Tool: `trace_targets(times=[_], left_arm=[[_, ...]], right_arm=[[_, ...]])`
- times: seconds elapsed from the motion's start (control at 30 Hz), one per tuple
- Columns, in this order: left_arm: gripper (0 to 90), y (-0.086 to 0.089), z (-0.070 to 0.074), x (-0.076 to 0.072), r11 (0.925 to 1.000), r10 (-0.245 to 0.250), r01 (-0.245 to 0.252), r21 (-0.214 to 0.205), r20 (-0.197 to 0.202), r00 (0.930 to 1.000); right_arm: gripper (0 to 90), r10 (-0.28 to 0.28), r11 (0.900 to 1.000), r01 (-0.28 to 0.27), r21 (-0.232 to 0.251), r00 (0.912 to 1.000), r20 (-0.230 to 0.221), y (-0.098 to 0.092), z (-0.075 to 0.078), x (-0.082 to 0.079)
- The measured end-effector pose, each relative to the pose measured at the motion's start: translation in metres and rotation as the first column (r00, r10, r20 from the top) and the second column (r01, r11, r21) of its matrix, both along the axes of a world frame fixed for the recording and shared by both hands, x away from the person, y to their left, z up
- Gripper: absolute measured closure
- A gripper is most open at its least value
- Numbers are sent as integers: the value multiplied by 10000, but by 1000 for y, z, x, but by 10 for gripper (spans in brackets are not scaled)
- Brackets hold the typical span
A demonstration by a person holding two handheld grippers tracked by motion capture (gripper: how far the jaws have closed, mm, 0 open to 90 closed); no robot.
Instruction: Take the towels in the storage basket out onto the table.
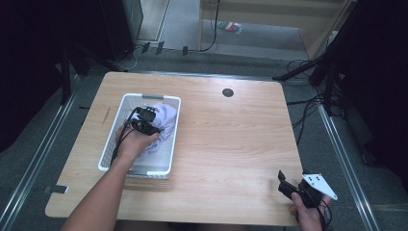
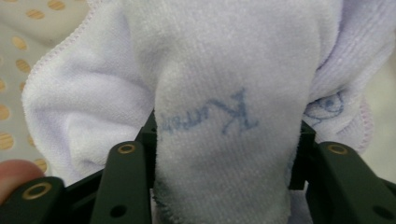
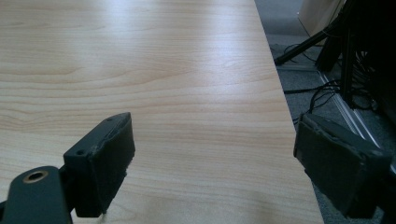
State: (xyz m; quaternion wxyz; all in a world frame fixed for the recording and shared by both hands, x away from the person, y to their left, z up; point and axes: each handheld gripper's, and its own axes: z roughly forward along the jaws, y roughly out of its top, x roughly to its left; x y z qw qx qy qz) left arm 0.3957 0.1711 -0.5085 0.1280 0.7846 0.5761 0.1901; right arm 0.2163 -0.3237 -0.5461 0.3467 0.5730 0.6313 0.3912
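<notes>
A pale lavender cloth (image 1: 167,119) lies bunched in the far half of a white perforated basket (image 1: 174,137) on the left of the wooden table (image 1: 231,139). My left gripper (image 1: 155,128) is down inside the basket, and a thick fold of the cloth (image 2: 224,70) with blue handwriting fills the gap between its jaws. In the left gripper view the left gripper (image 2: 226,156) presses the fold from both sides. My right gripper (image 1: 291,184) is held at the table's front right corner. In its own view the right gripper (image 3: 212,158) stands wide open over bare wood.
The basket wall (image 2: 18,51) shows at the left behind the cloth. A round black cable port (image 1: 228,92) sits near the far table edge. The table's right edge (image 3: 280,102) drops to a floor with cables and stand legs (image 3: 327,51).
</notes>
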Motion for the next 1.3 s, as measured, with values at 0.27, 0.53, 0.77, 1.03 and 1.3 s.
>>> trace_targets(times=[0.27, 0.53, 0.77, 1.03, 1.3], left_arm=[[552, 9, 23, 5, 9988, -25, -21, -488, -943, 9955], [547, 22, 64, 3, 9959, -217, 75, -907, -1566, 9874], [542, 25, 98, 1, 9963, -224, 122, -846, -1209, 9924], [539, 8, 126, -3, 9932, -670, 580, -1010, -879, 9939], [537, -19, 135, -3, 9880, -1125, 1052, -1132, -602, 9918]], right_arm=[[128, 12, 9999, -11, 120, 10000, -38, -1, 0, 1], [128, -4, 9999, 5, 106, 10000, -45, -1, 0, 1], [129, 18, 10000, -18, 75, 10000, -37, -1, 0, 1], [130, 19, 10000, -19, 56, 10000, -57, -1, 0, 1], [130, -2, 10000, 3, 82, 10000, -78, -1, 0, 1]])
